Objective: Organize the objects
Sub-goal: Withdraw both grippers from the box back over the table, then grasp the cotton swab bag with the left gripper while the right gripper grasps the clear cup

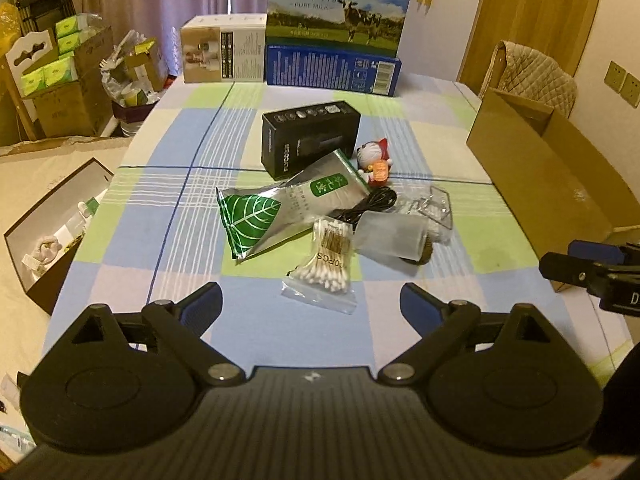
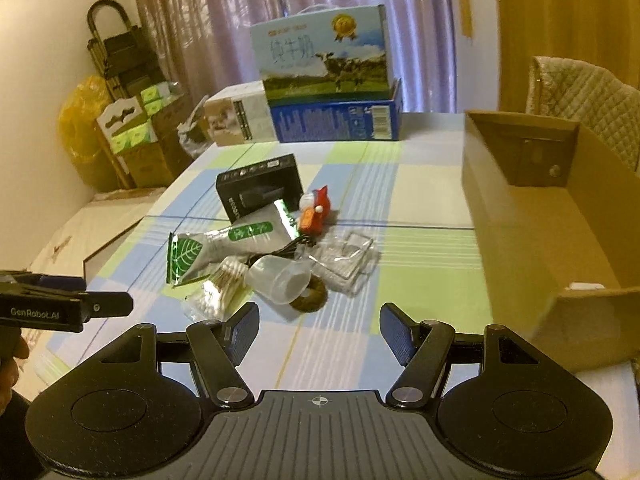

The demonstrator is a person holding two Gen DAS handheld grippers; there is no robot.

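A pile of small objects lies mid-table: a black box (image 1: 311, 136), a silver pouch with a green leaf (image 1: 280, 212), a bag of cotton swabs (image 1: 326, 266), a frosted plastic cup (image 1: 390, 240), a black cable (image 1: 370, 204), a clear plastic case (image 1: 434, 206) and a red and white cat figurine (image 1: 374, 160). My left gripper (image 1: 312, 308) stands open just short of the swab bag. My right gripper (image 2: 318, 330) is open too, near the cup (image 2: 282, 278) and a brown ring (image 2: 312, 296). An open cardboard box (image 2: 532, 216) stands at the right.
A milk carton box (image 1: 338, 8) on a blue box (image 1: 332, 70) and a white box (image 1: 222, 50) stand at the table's far edge. An open dark box (image 1: 52, 232) lies off the left side. Cartons and bags crowd the left corner; a padded chair (image 2: 588, 104) sits behind the cardboard box.
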